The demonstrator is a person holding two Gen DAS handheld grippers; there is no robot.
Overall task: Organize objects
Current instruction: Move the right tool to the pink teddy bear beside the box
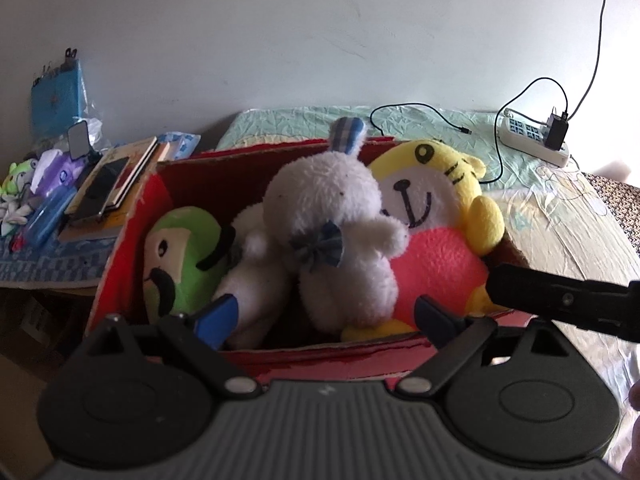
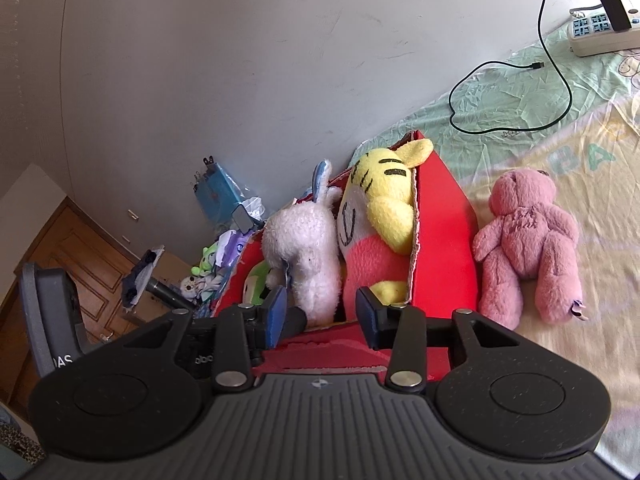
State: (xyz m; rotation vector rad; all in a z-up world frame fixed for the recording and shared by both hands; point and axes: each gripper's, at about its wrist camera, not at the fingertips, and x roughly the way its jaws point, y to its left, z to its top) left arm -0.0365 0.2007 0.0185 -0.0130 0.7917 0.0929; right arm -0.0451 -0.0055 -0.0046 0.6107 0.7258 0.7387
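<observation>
A red cardboard box (image 1: 132,216) (image 2: 444,240) stands on the bed and holds a green plush (image 1: 180,256), a white rabbit plush (image 1: 332,224) (image 2: 304,248) and a yellow tiger plush (image 1: 436,208) (image 2: 380,204). A pink teddy bear (image 2: 528,240) lies face down on the sheet just right of the box. My left gripper (image 1: 324,312) is open and empty at the box's near rim. My right gripper (image 2: 320,312) is open and empty over the near rim, in front of the rabbit; part of it shows in the left wrist view (image 1: 560,300).
A power strip (image 1: 532,136) (image 2: 600,32) with a black cable (image 1: 496,152) lies at the bed's far side by the wall. A side table (image 1: 40,264) left of the box carries books, a blue bag and small toys. A wooden door (image 2: 80,256) is far left.
</observation>
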